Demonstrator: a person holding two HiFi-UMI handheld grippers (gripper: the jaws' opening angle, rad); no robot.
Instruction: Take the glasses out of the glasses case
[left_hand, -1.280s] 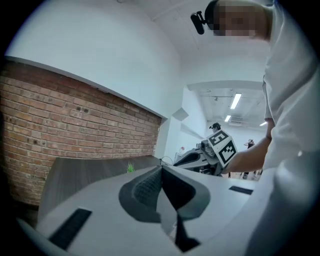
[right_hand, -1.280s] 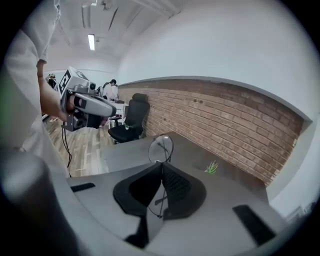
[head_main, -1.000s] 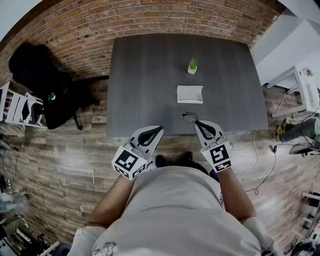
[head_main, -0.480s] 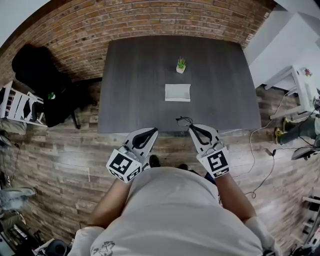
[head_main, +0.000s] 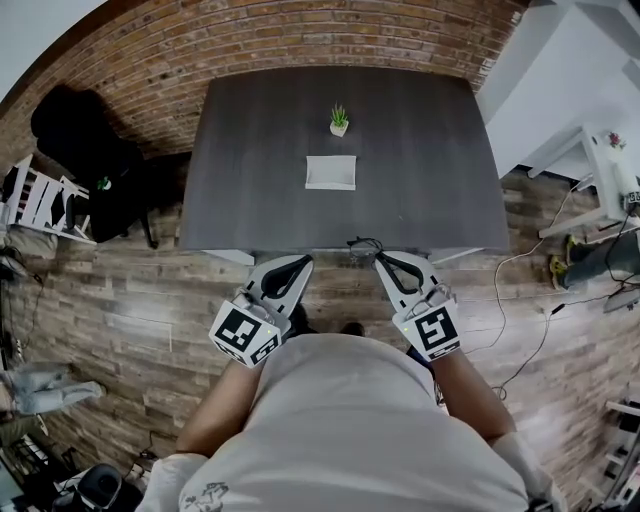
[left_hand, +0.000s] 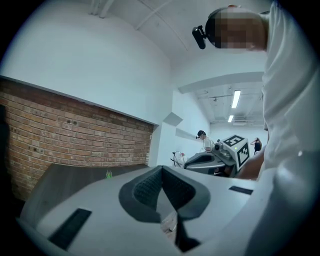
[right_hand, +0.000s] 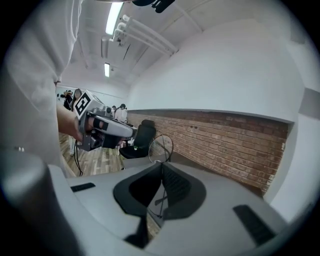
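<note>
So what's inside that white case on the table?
Nothing shows in the case: only pale surface, too small to tell if a lid covers it. The glasses sit in the right gripper.

Bright, even light covers the table (head_main: 260, 190) from edge to edge, shadows faint; ceiling strip lights (right_hand: 114, 17) shine overhead. Every view bows strongly and darkens to black at its corners.
</note>
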